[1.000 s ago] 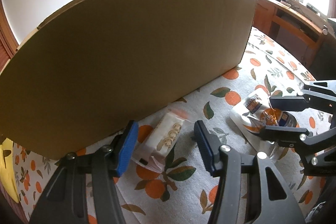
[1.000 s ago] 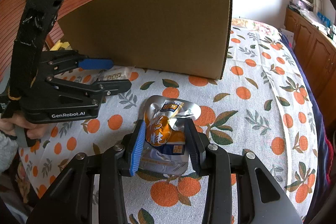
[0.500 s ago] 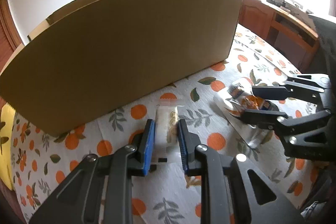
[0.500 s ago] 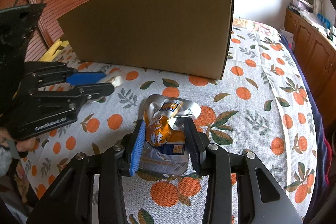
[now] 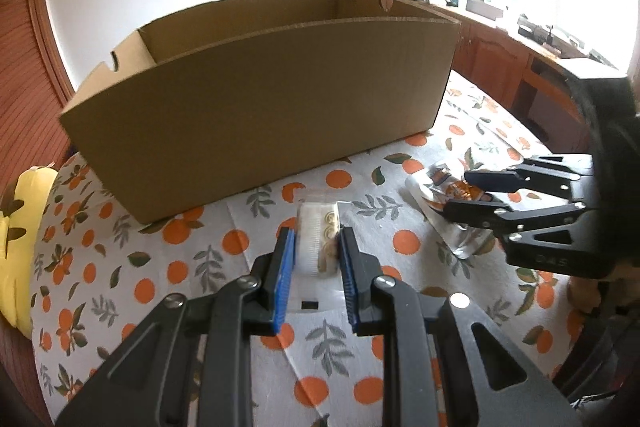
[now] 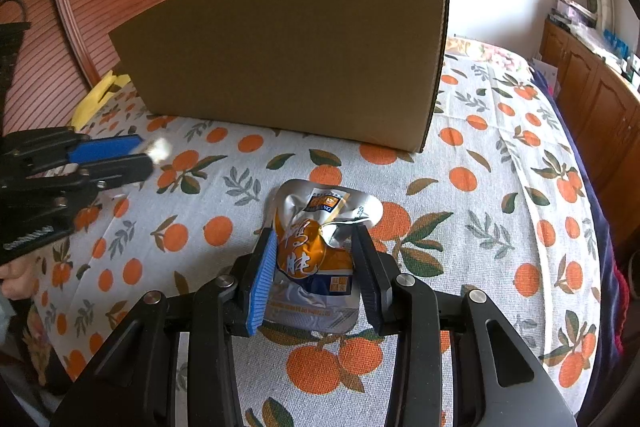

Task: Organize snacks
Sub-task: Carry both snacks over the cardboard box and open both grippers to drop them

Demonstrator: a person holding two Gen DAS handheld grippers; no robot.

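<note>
My left gripper (image 5: 317, 233) is shut on a clear-wrapped pack of round white biscuits (image 5: 318, 219) and holds it just above the tablecloth. In the right wrist view that left gripper (image 6: 148, 155) shows at the left edge, the pack's white end (image 6: 161, 148) sticking out of its tips. My right gripper (image 6: 316, 235) is shut on a crumpled silver and orange pouch (image 6: 312, 259) that rests on the cloth. The left wrist view shows this right gripper (image 5: 460, 191) at the right, around the pouch (image 5: 434, 179). An open-topped cardboard box (image 5: 260, 115) stands behind both; its inside floor is hidden.
An orange-print tablecloth (image 6: 500, 187) covers the table. A yellow cushion (image 5: 20, 227) lies at the table's left end beside the box (image 6: 300, 47). Wooden cabinets (image 6: 592, 99) line the right wall, and a slatted wooden door (image 6: 100, 7) stands at the back left. A hand (image 6: 16, 279) grips the left tool.
The left gripper shut on the biscuit pack, then rose and drew back from the box, so the box's open top now shows. The right gripper and the pouch stayed put.
</note>
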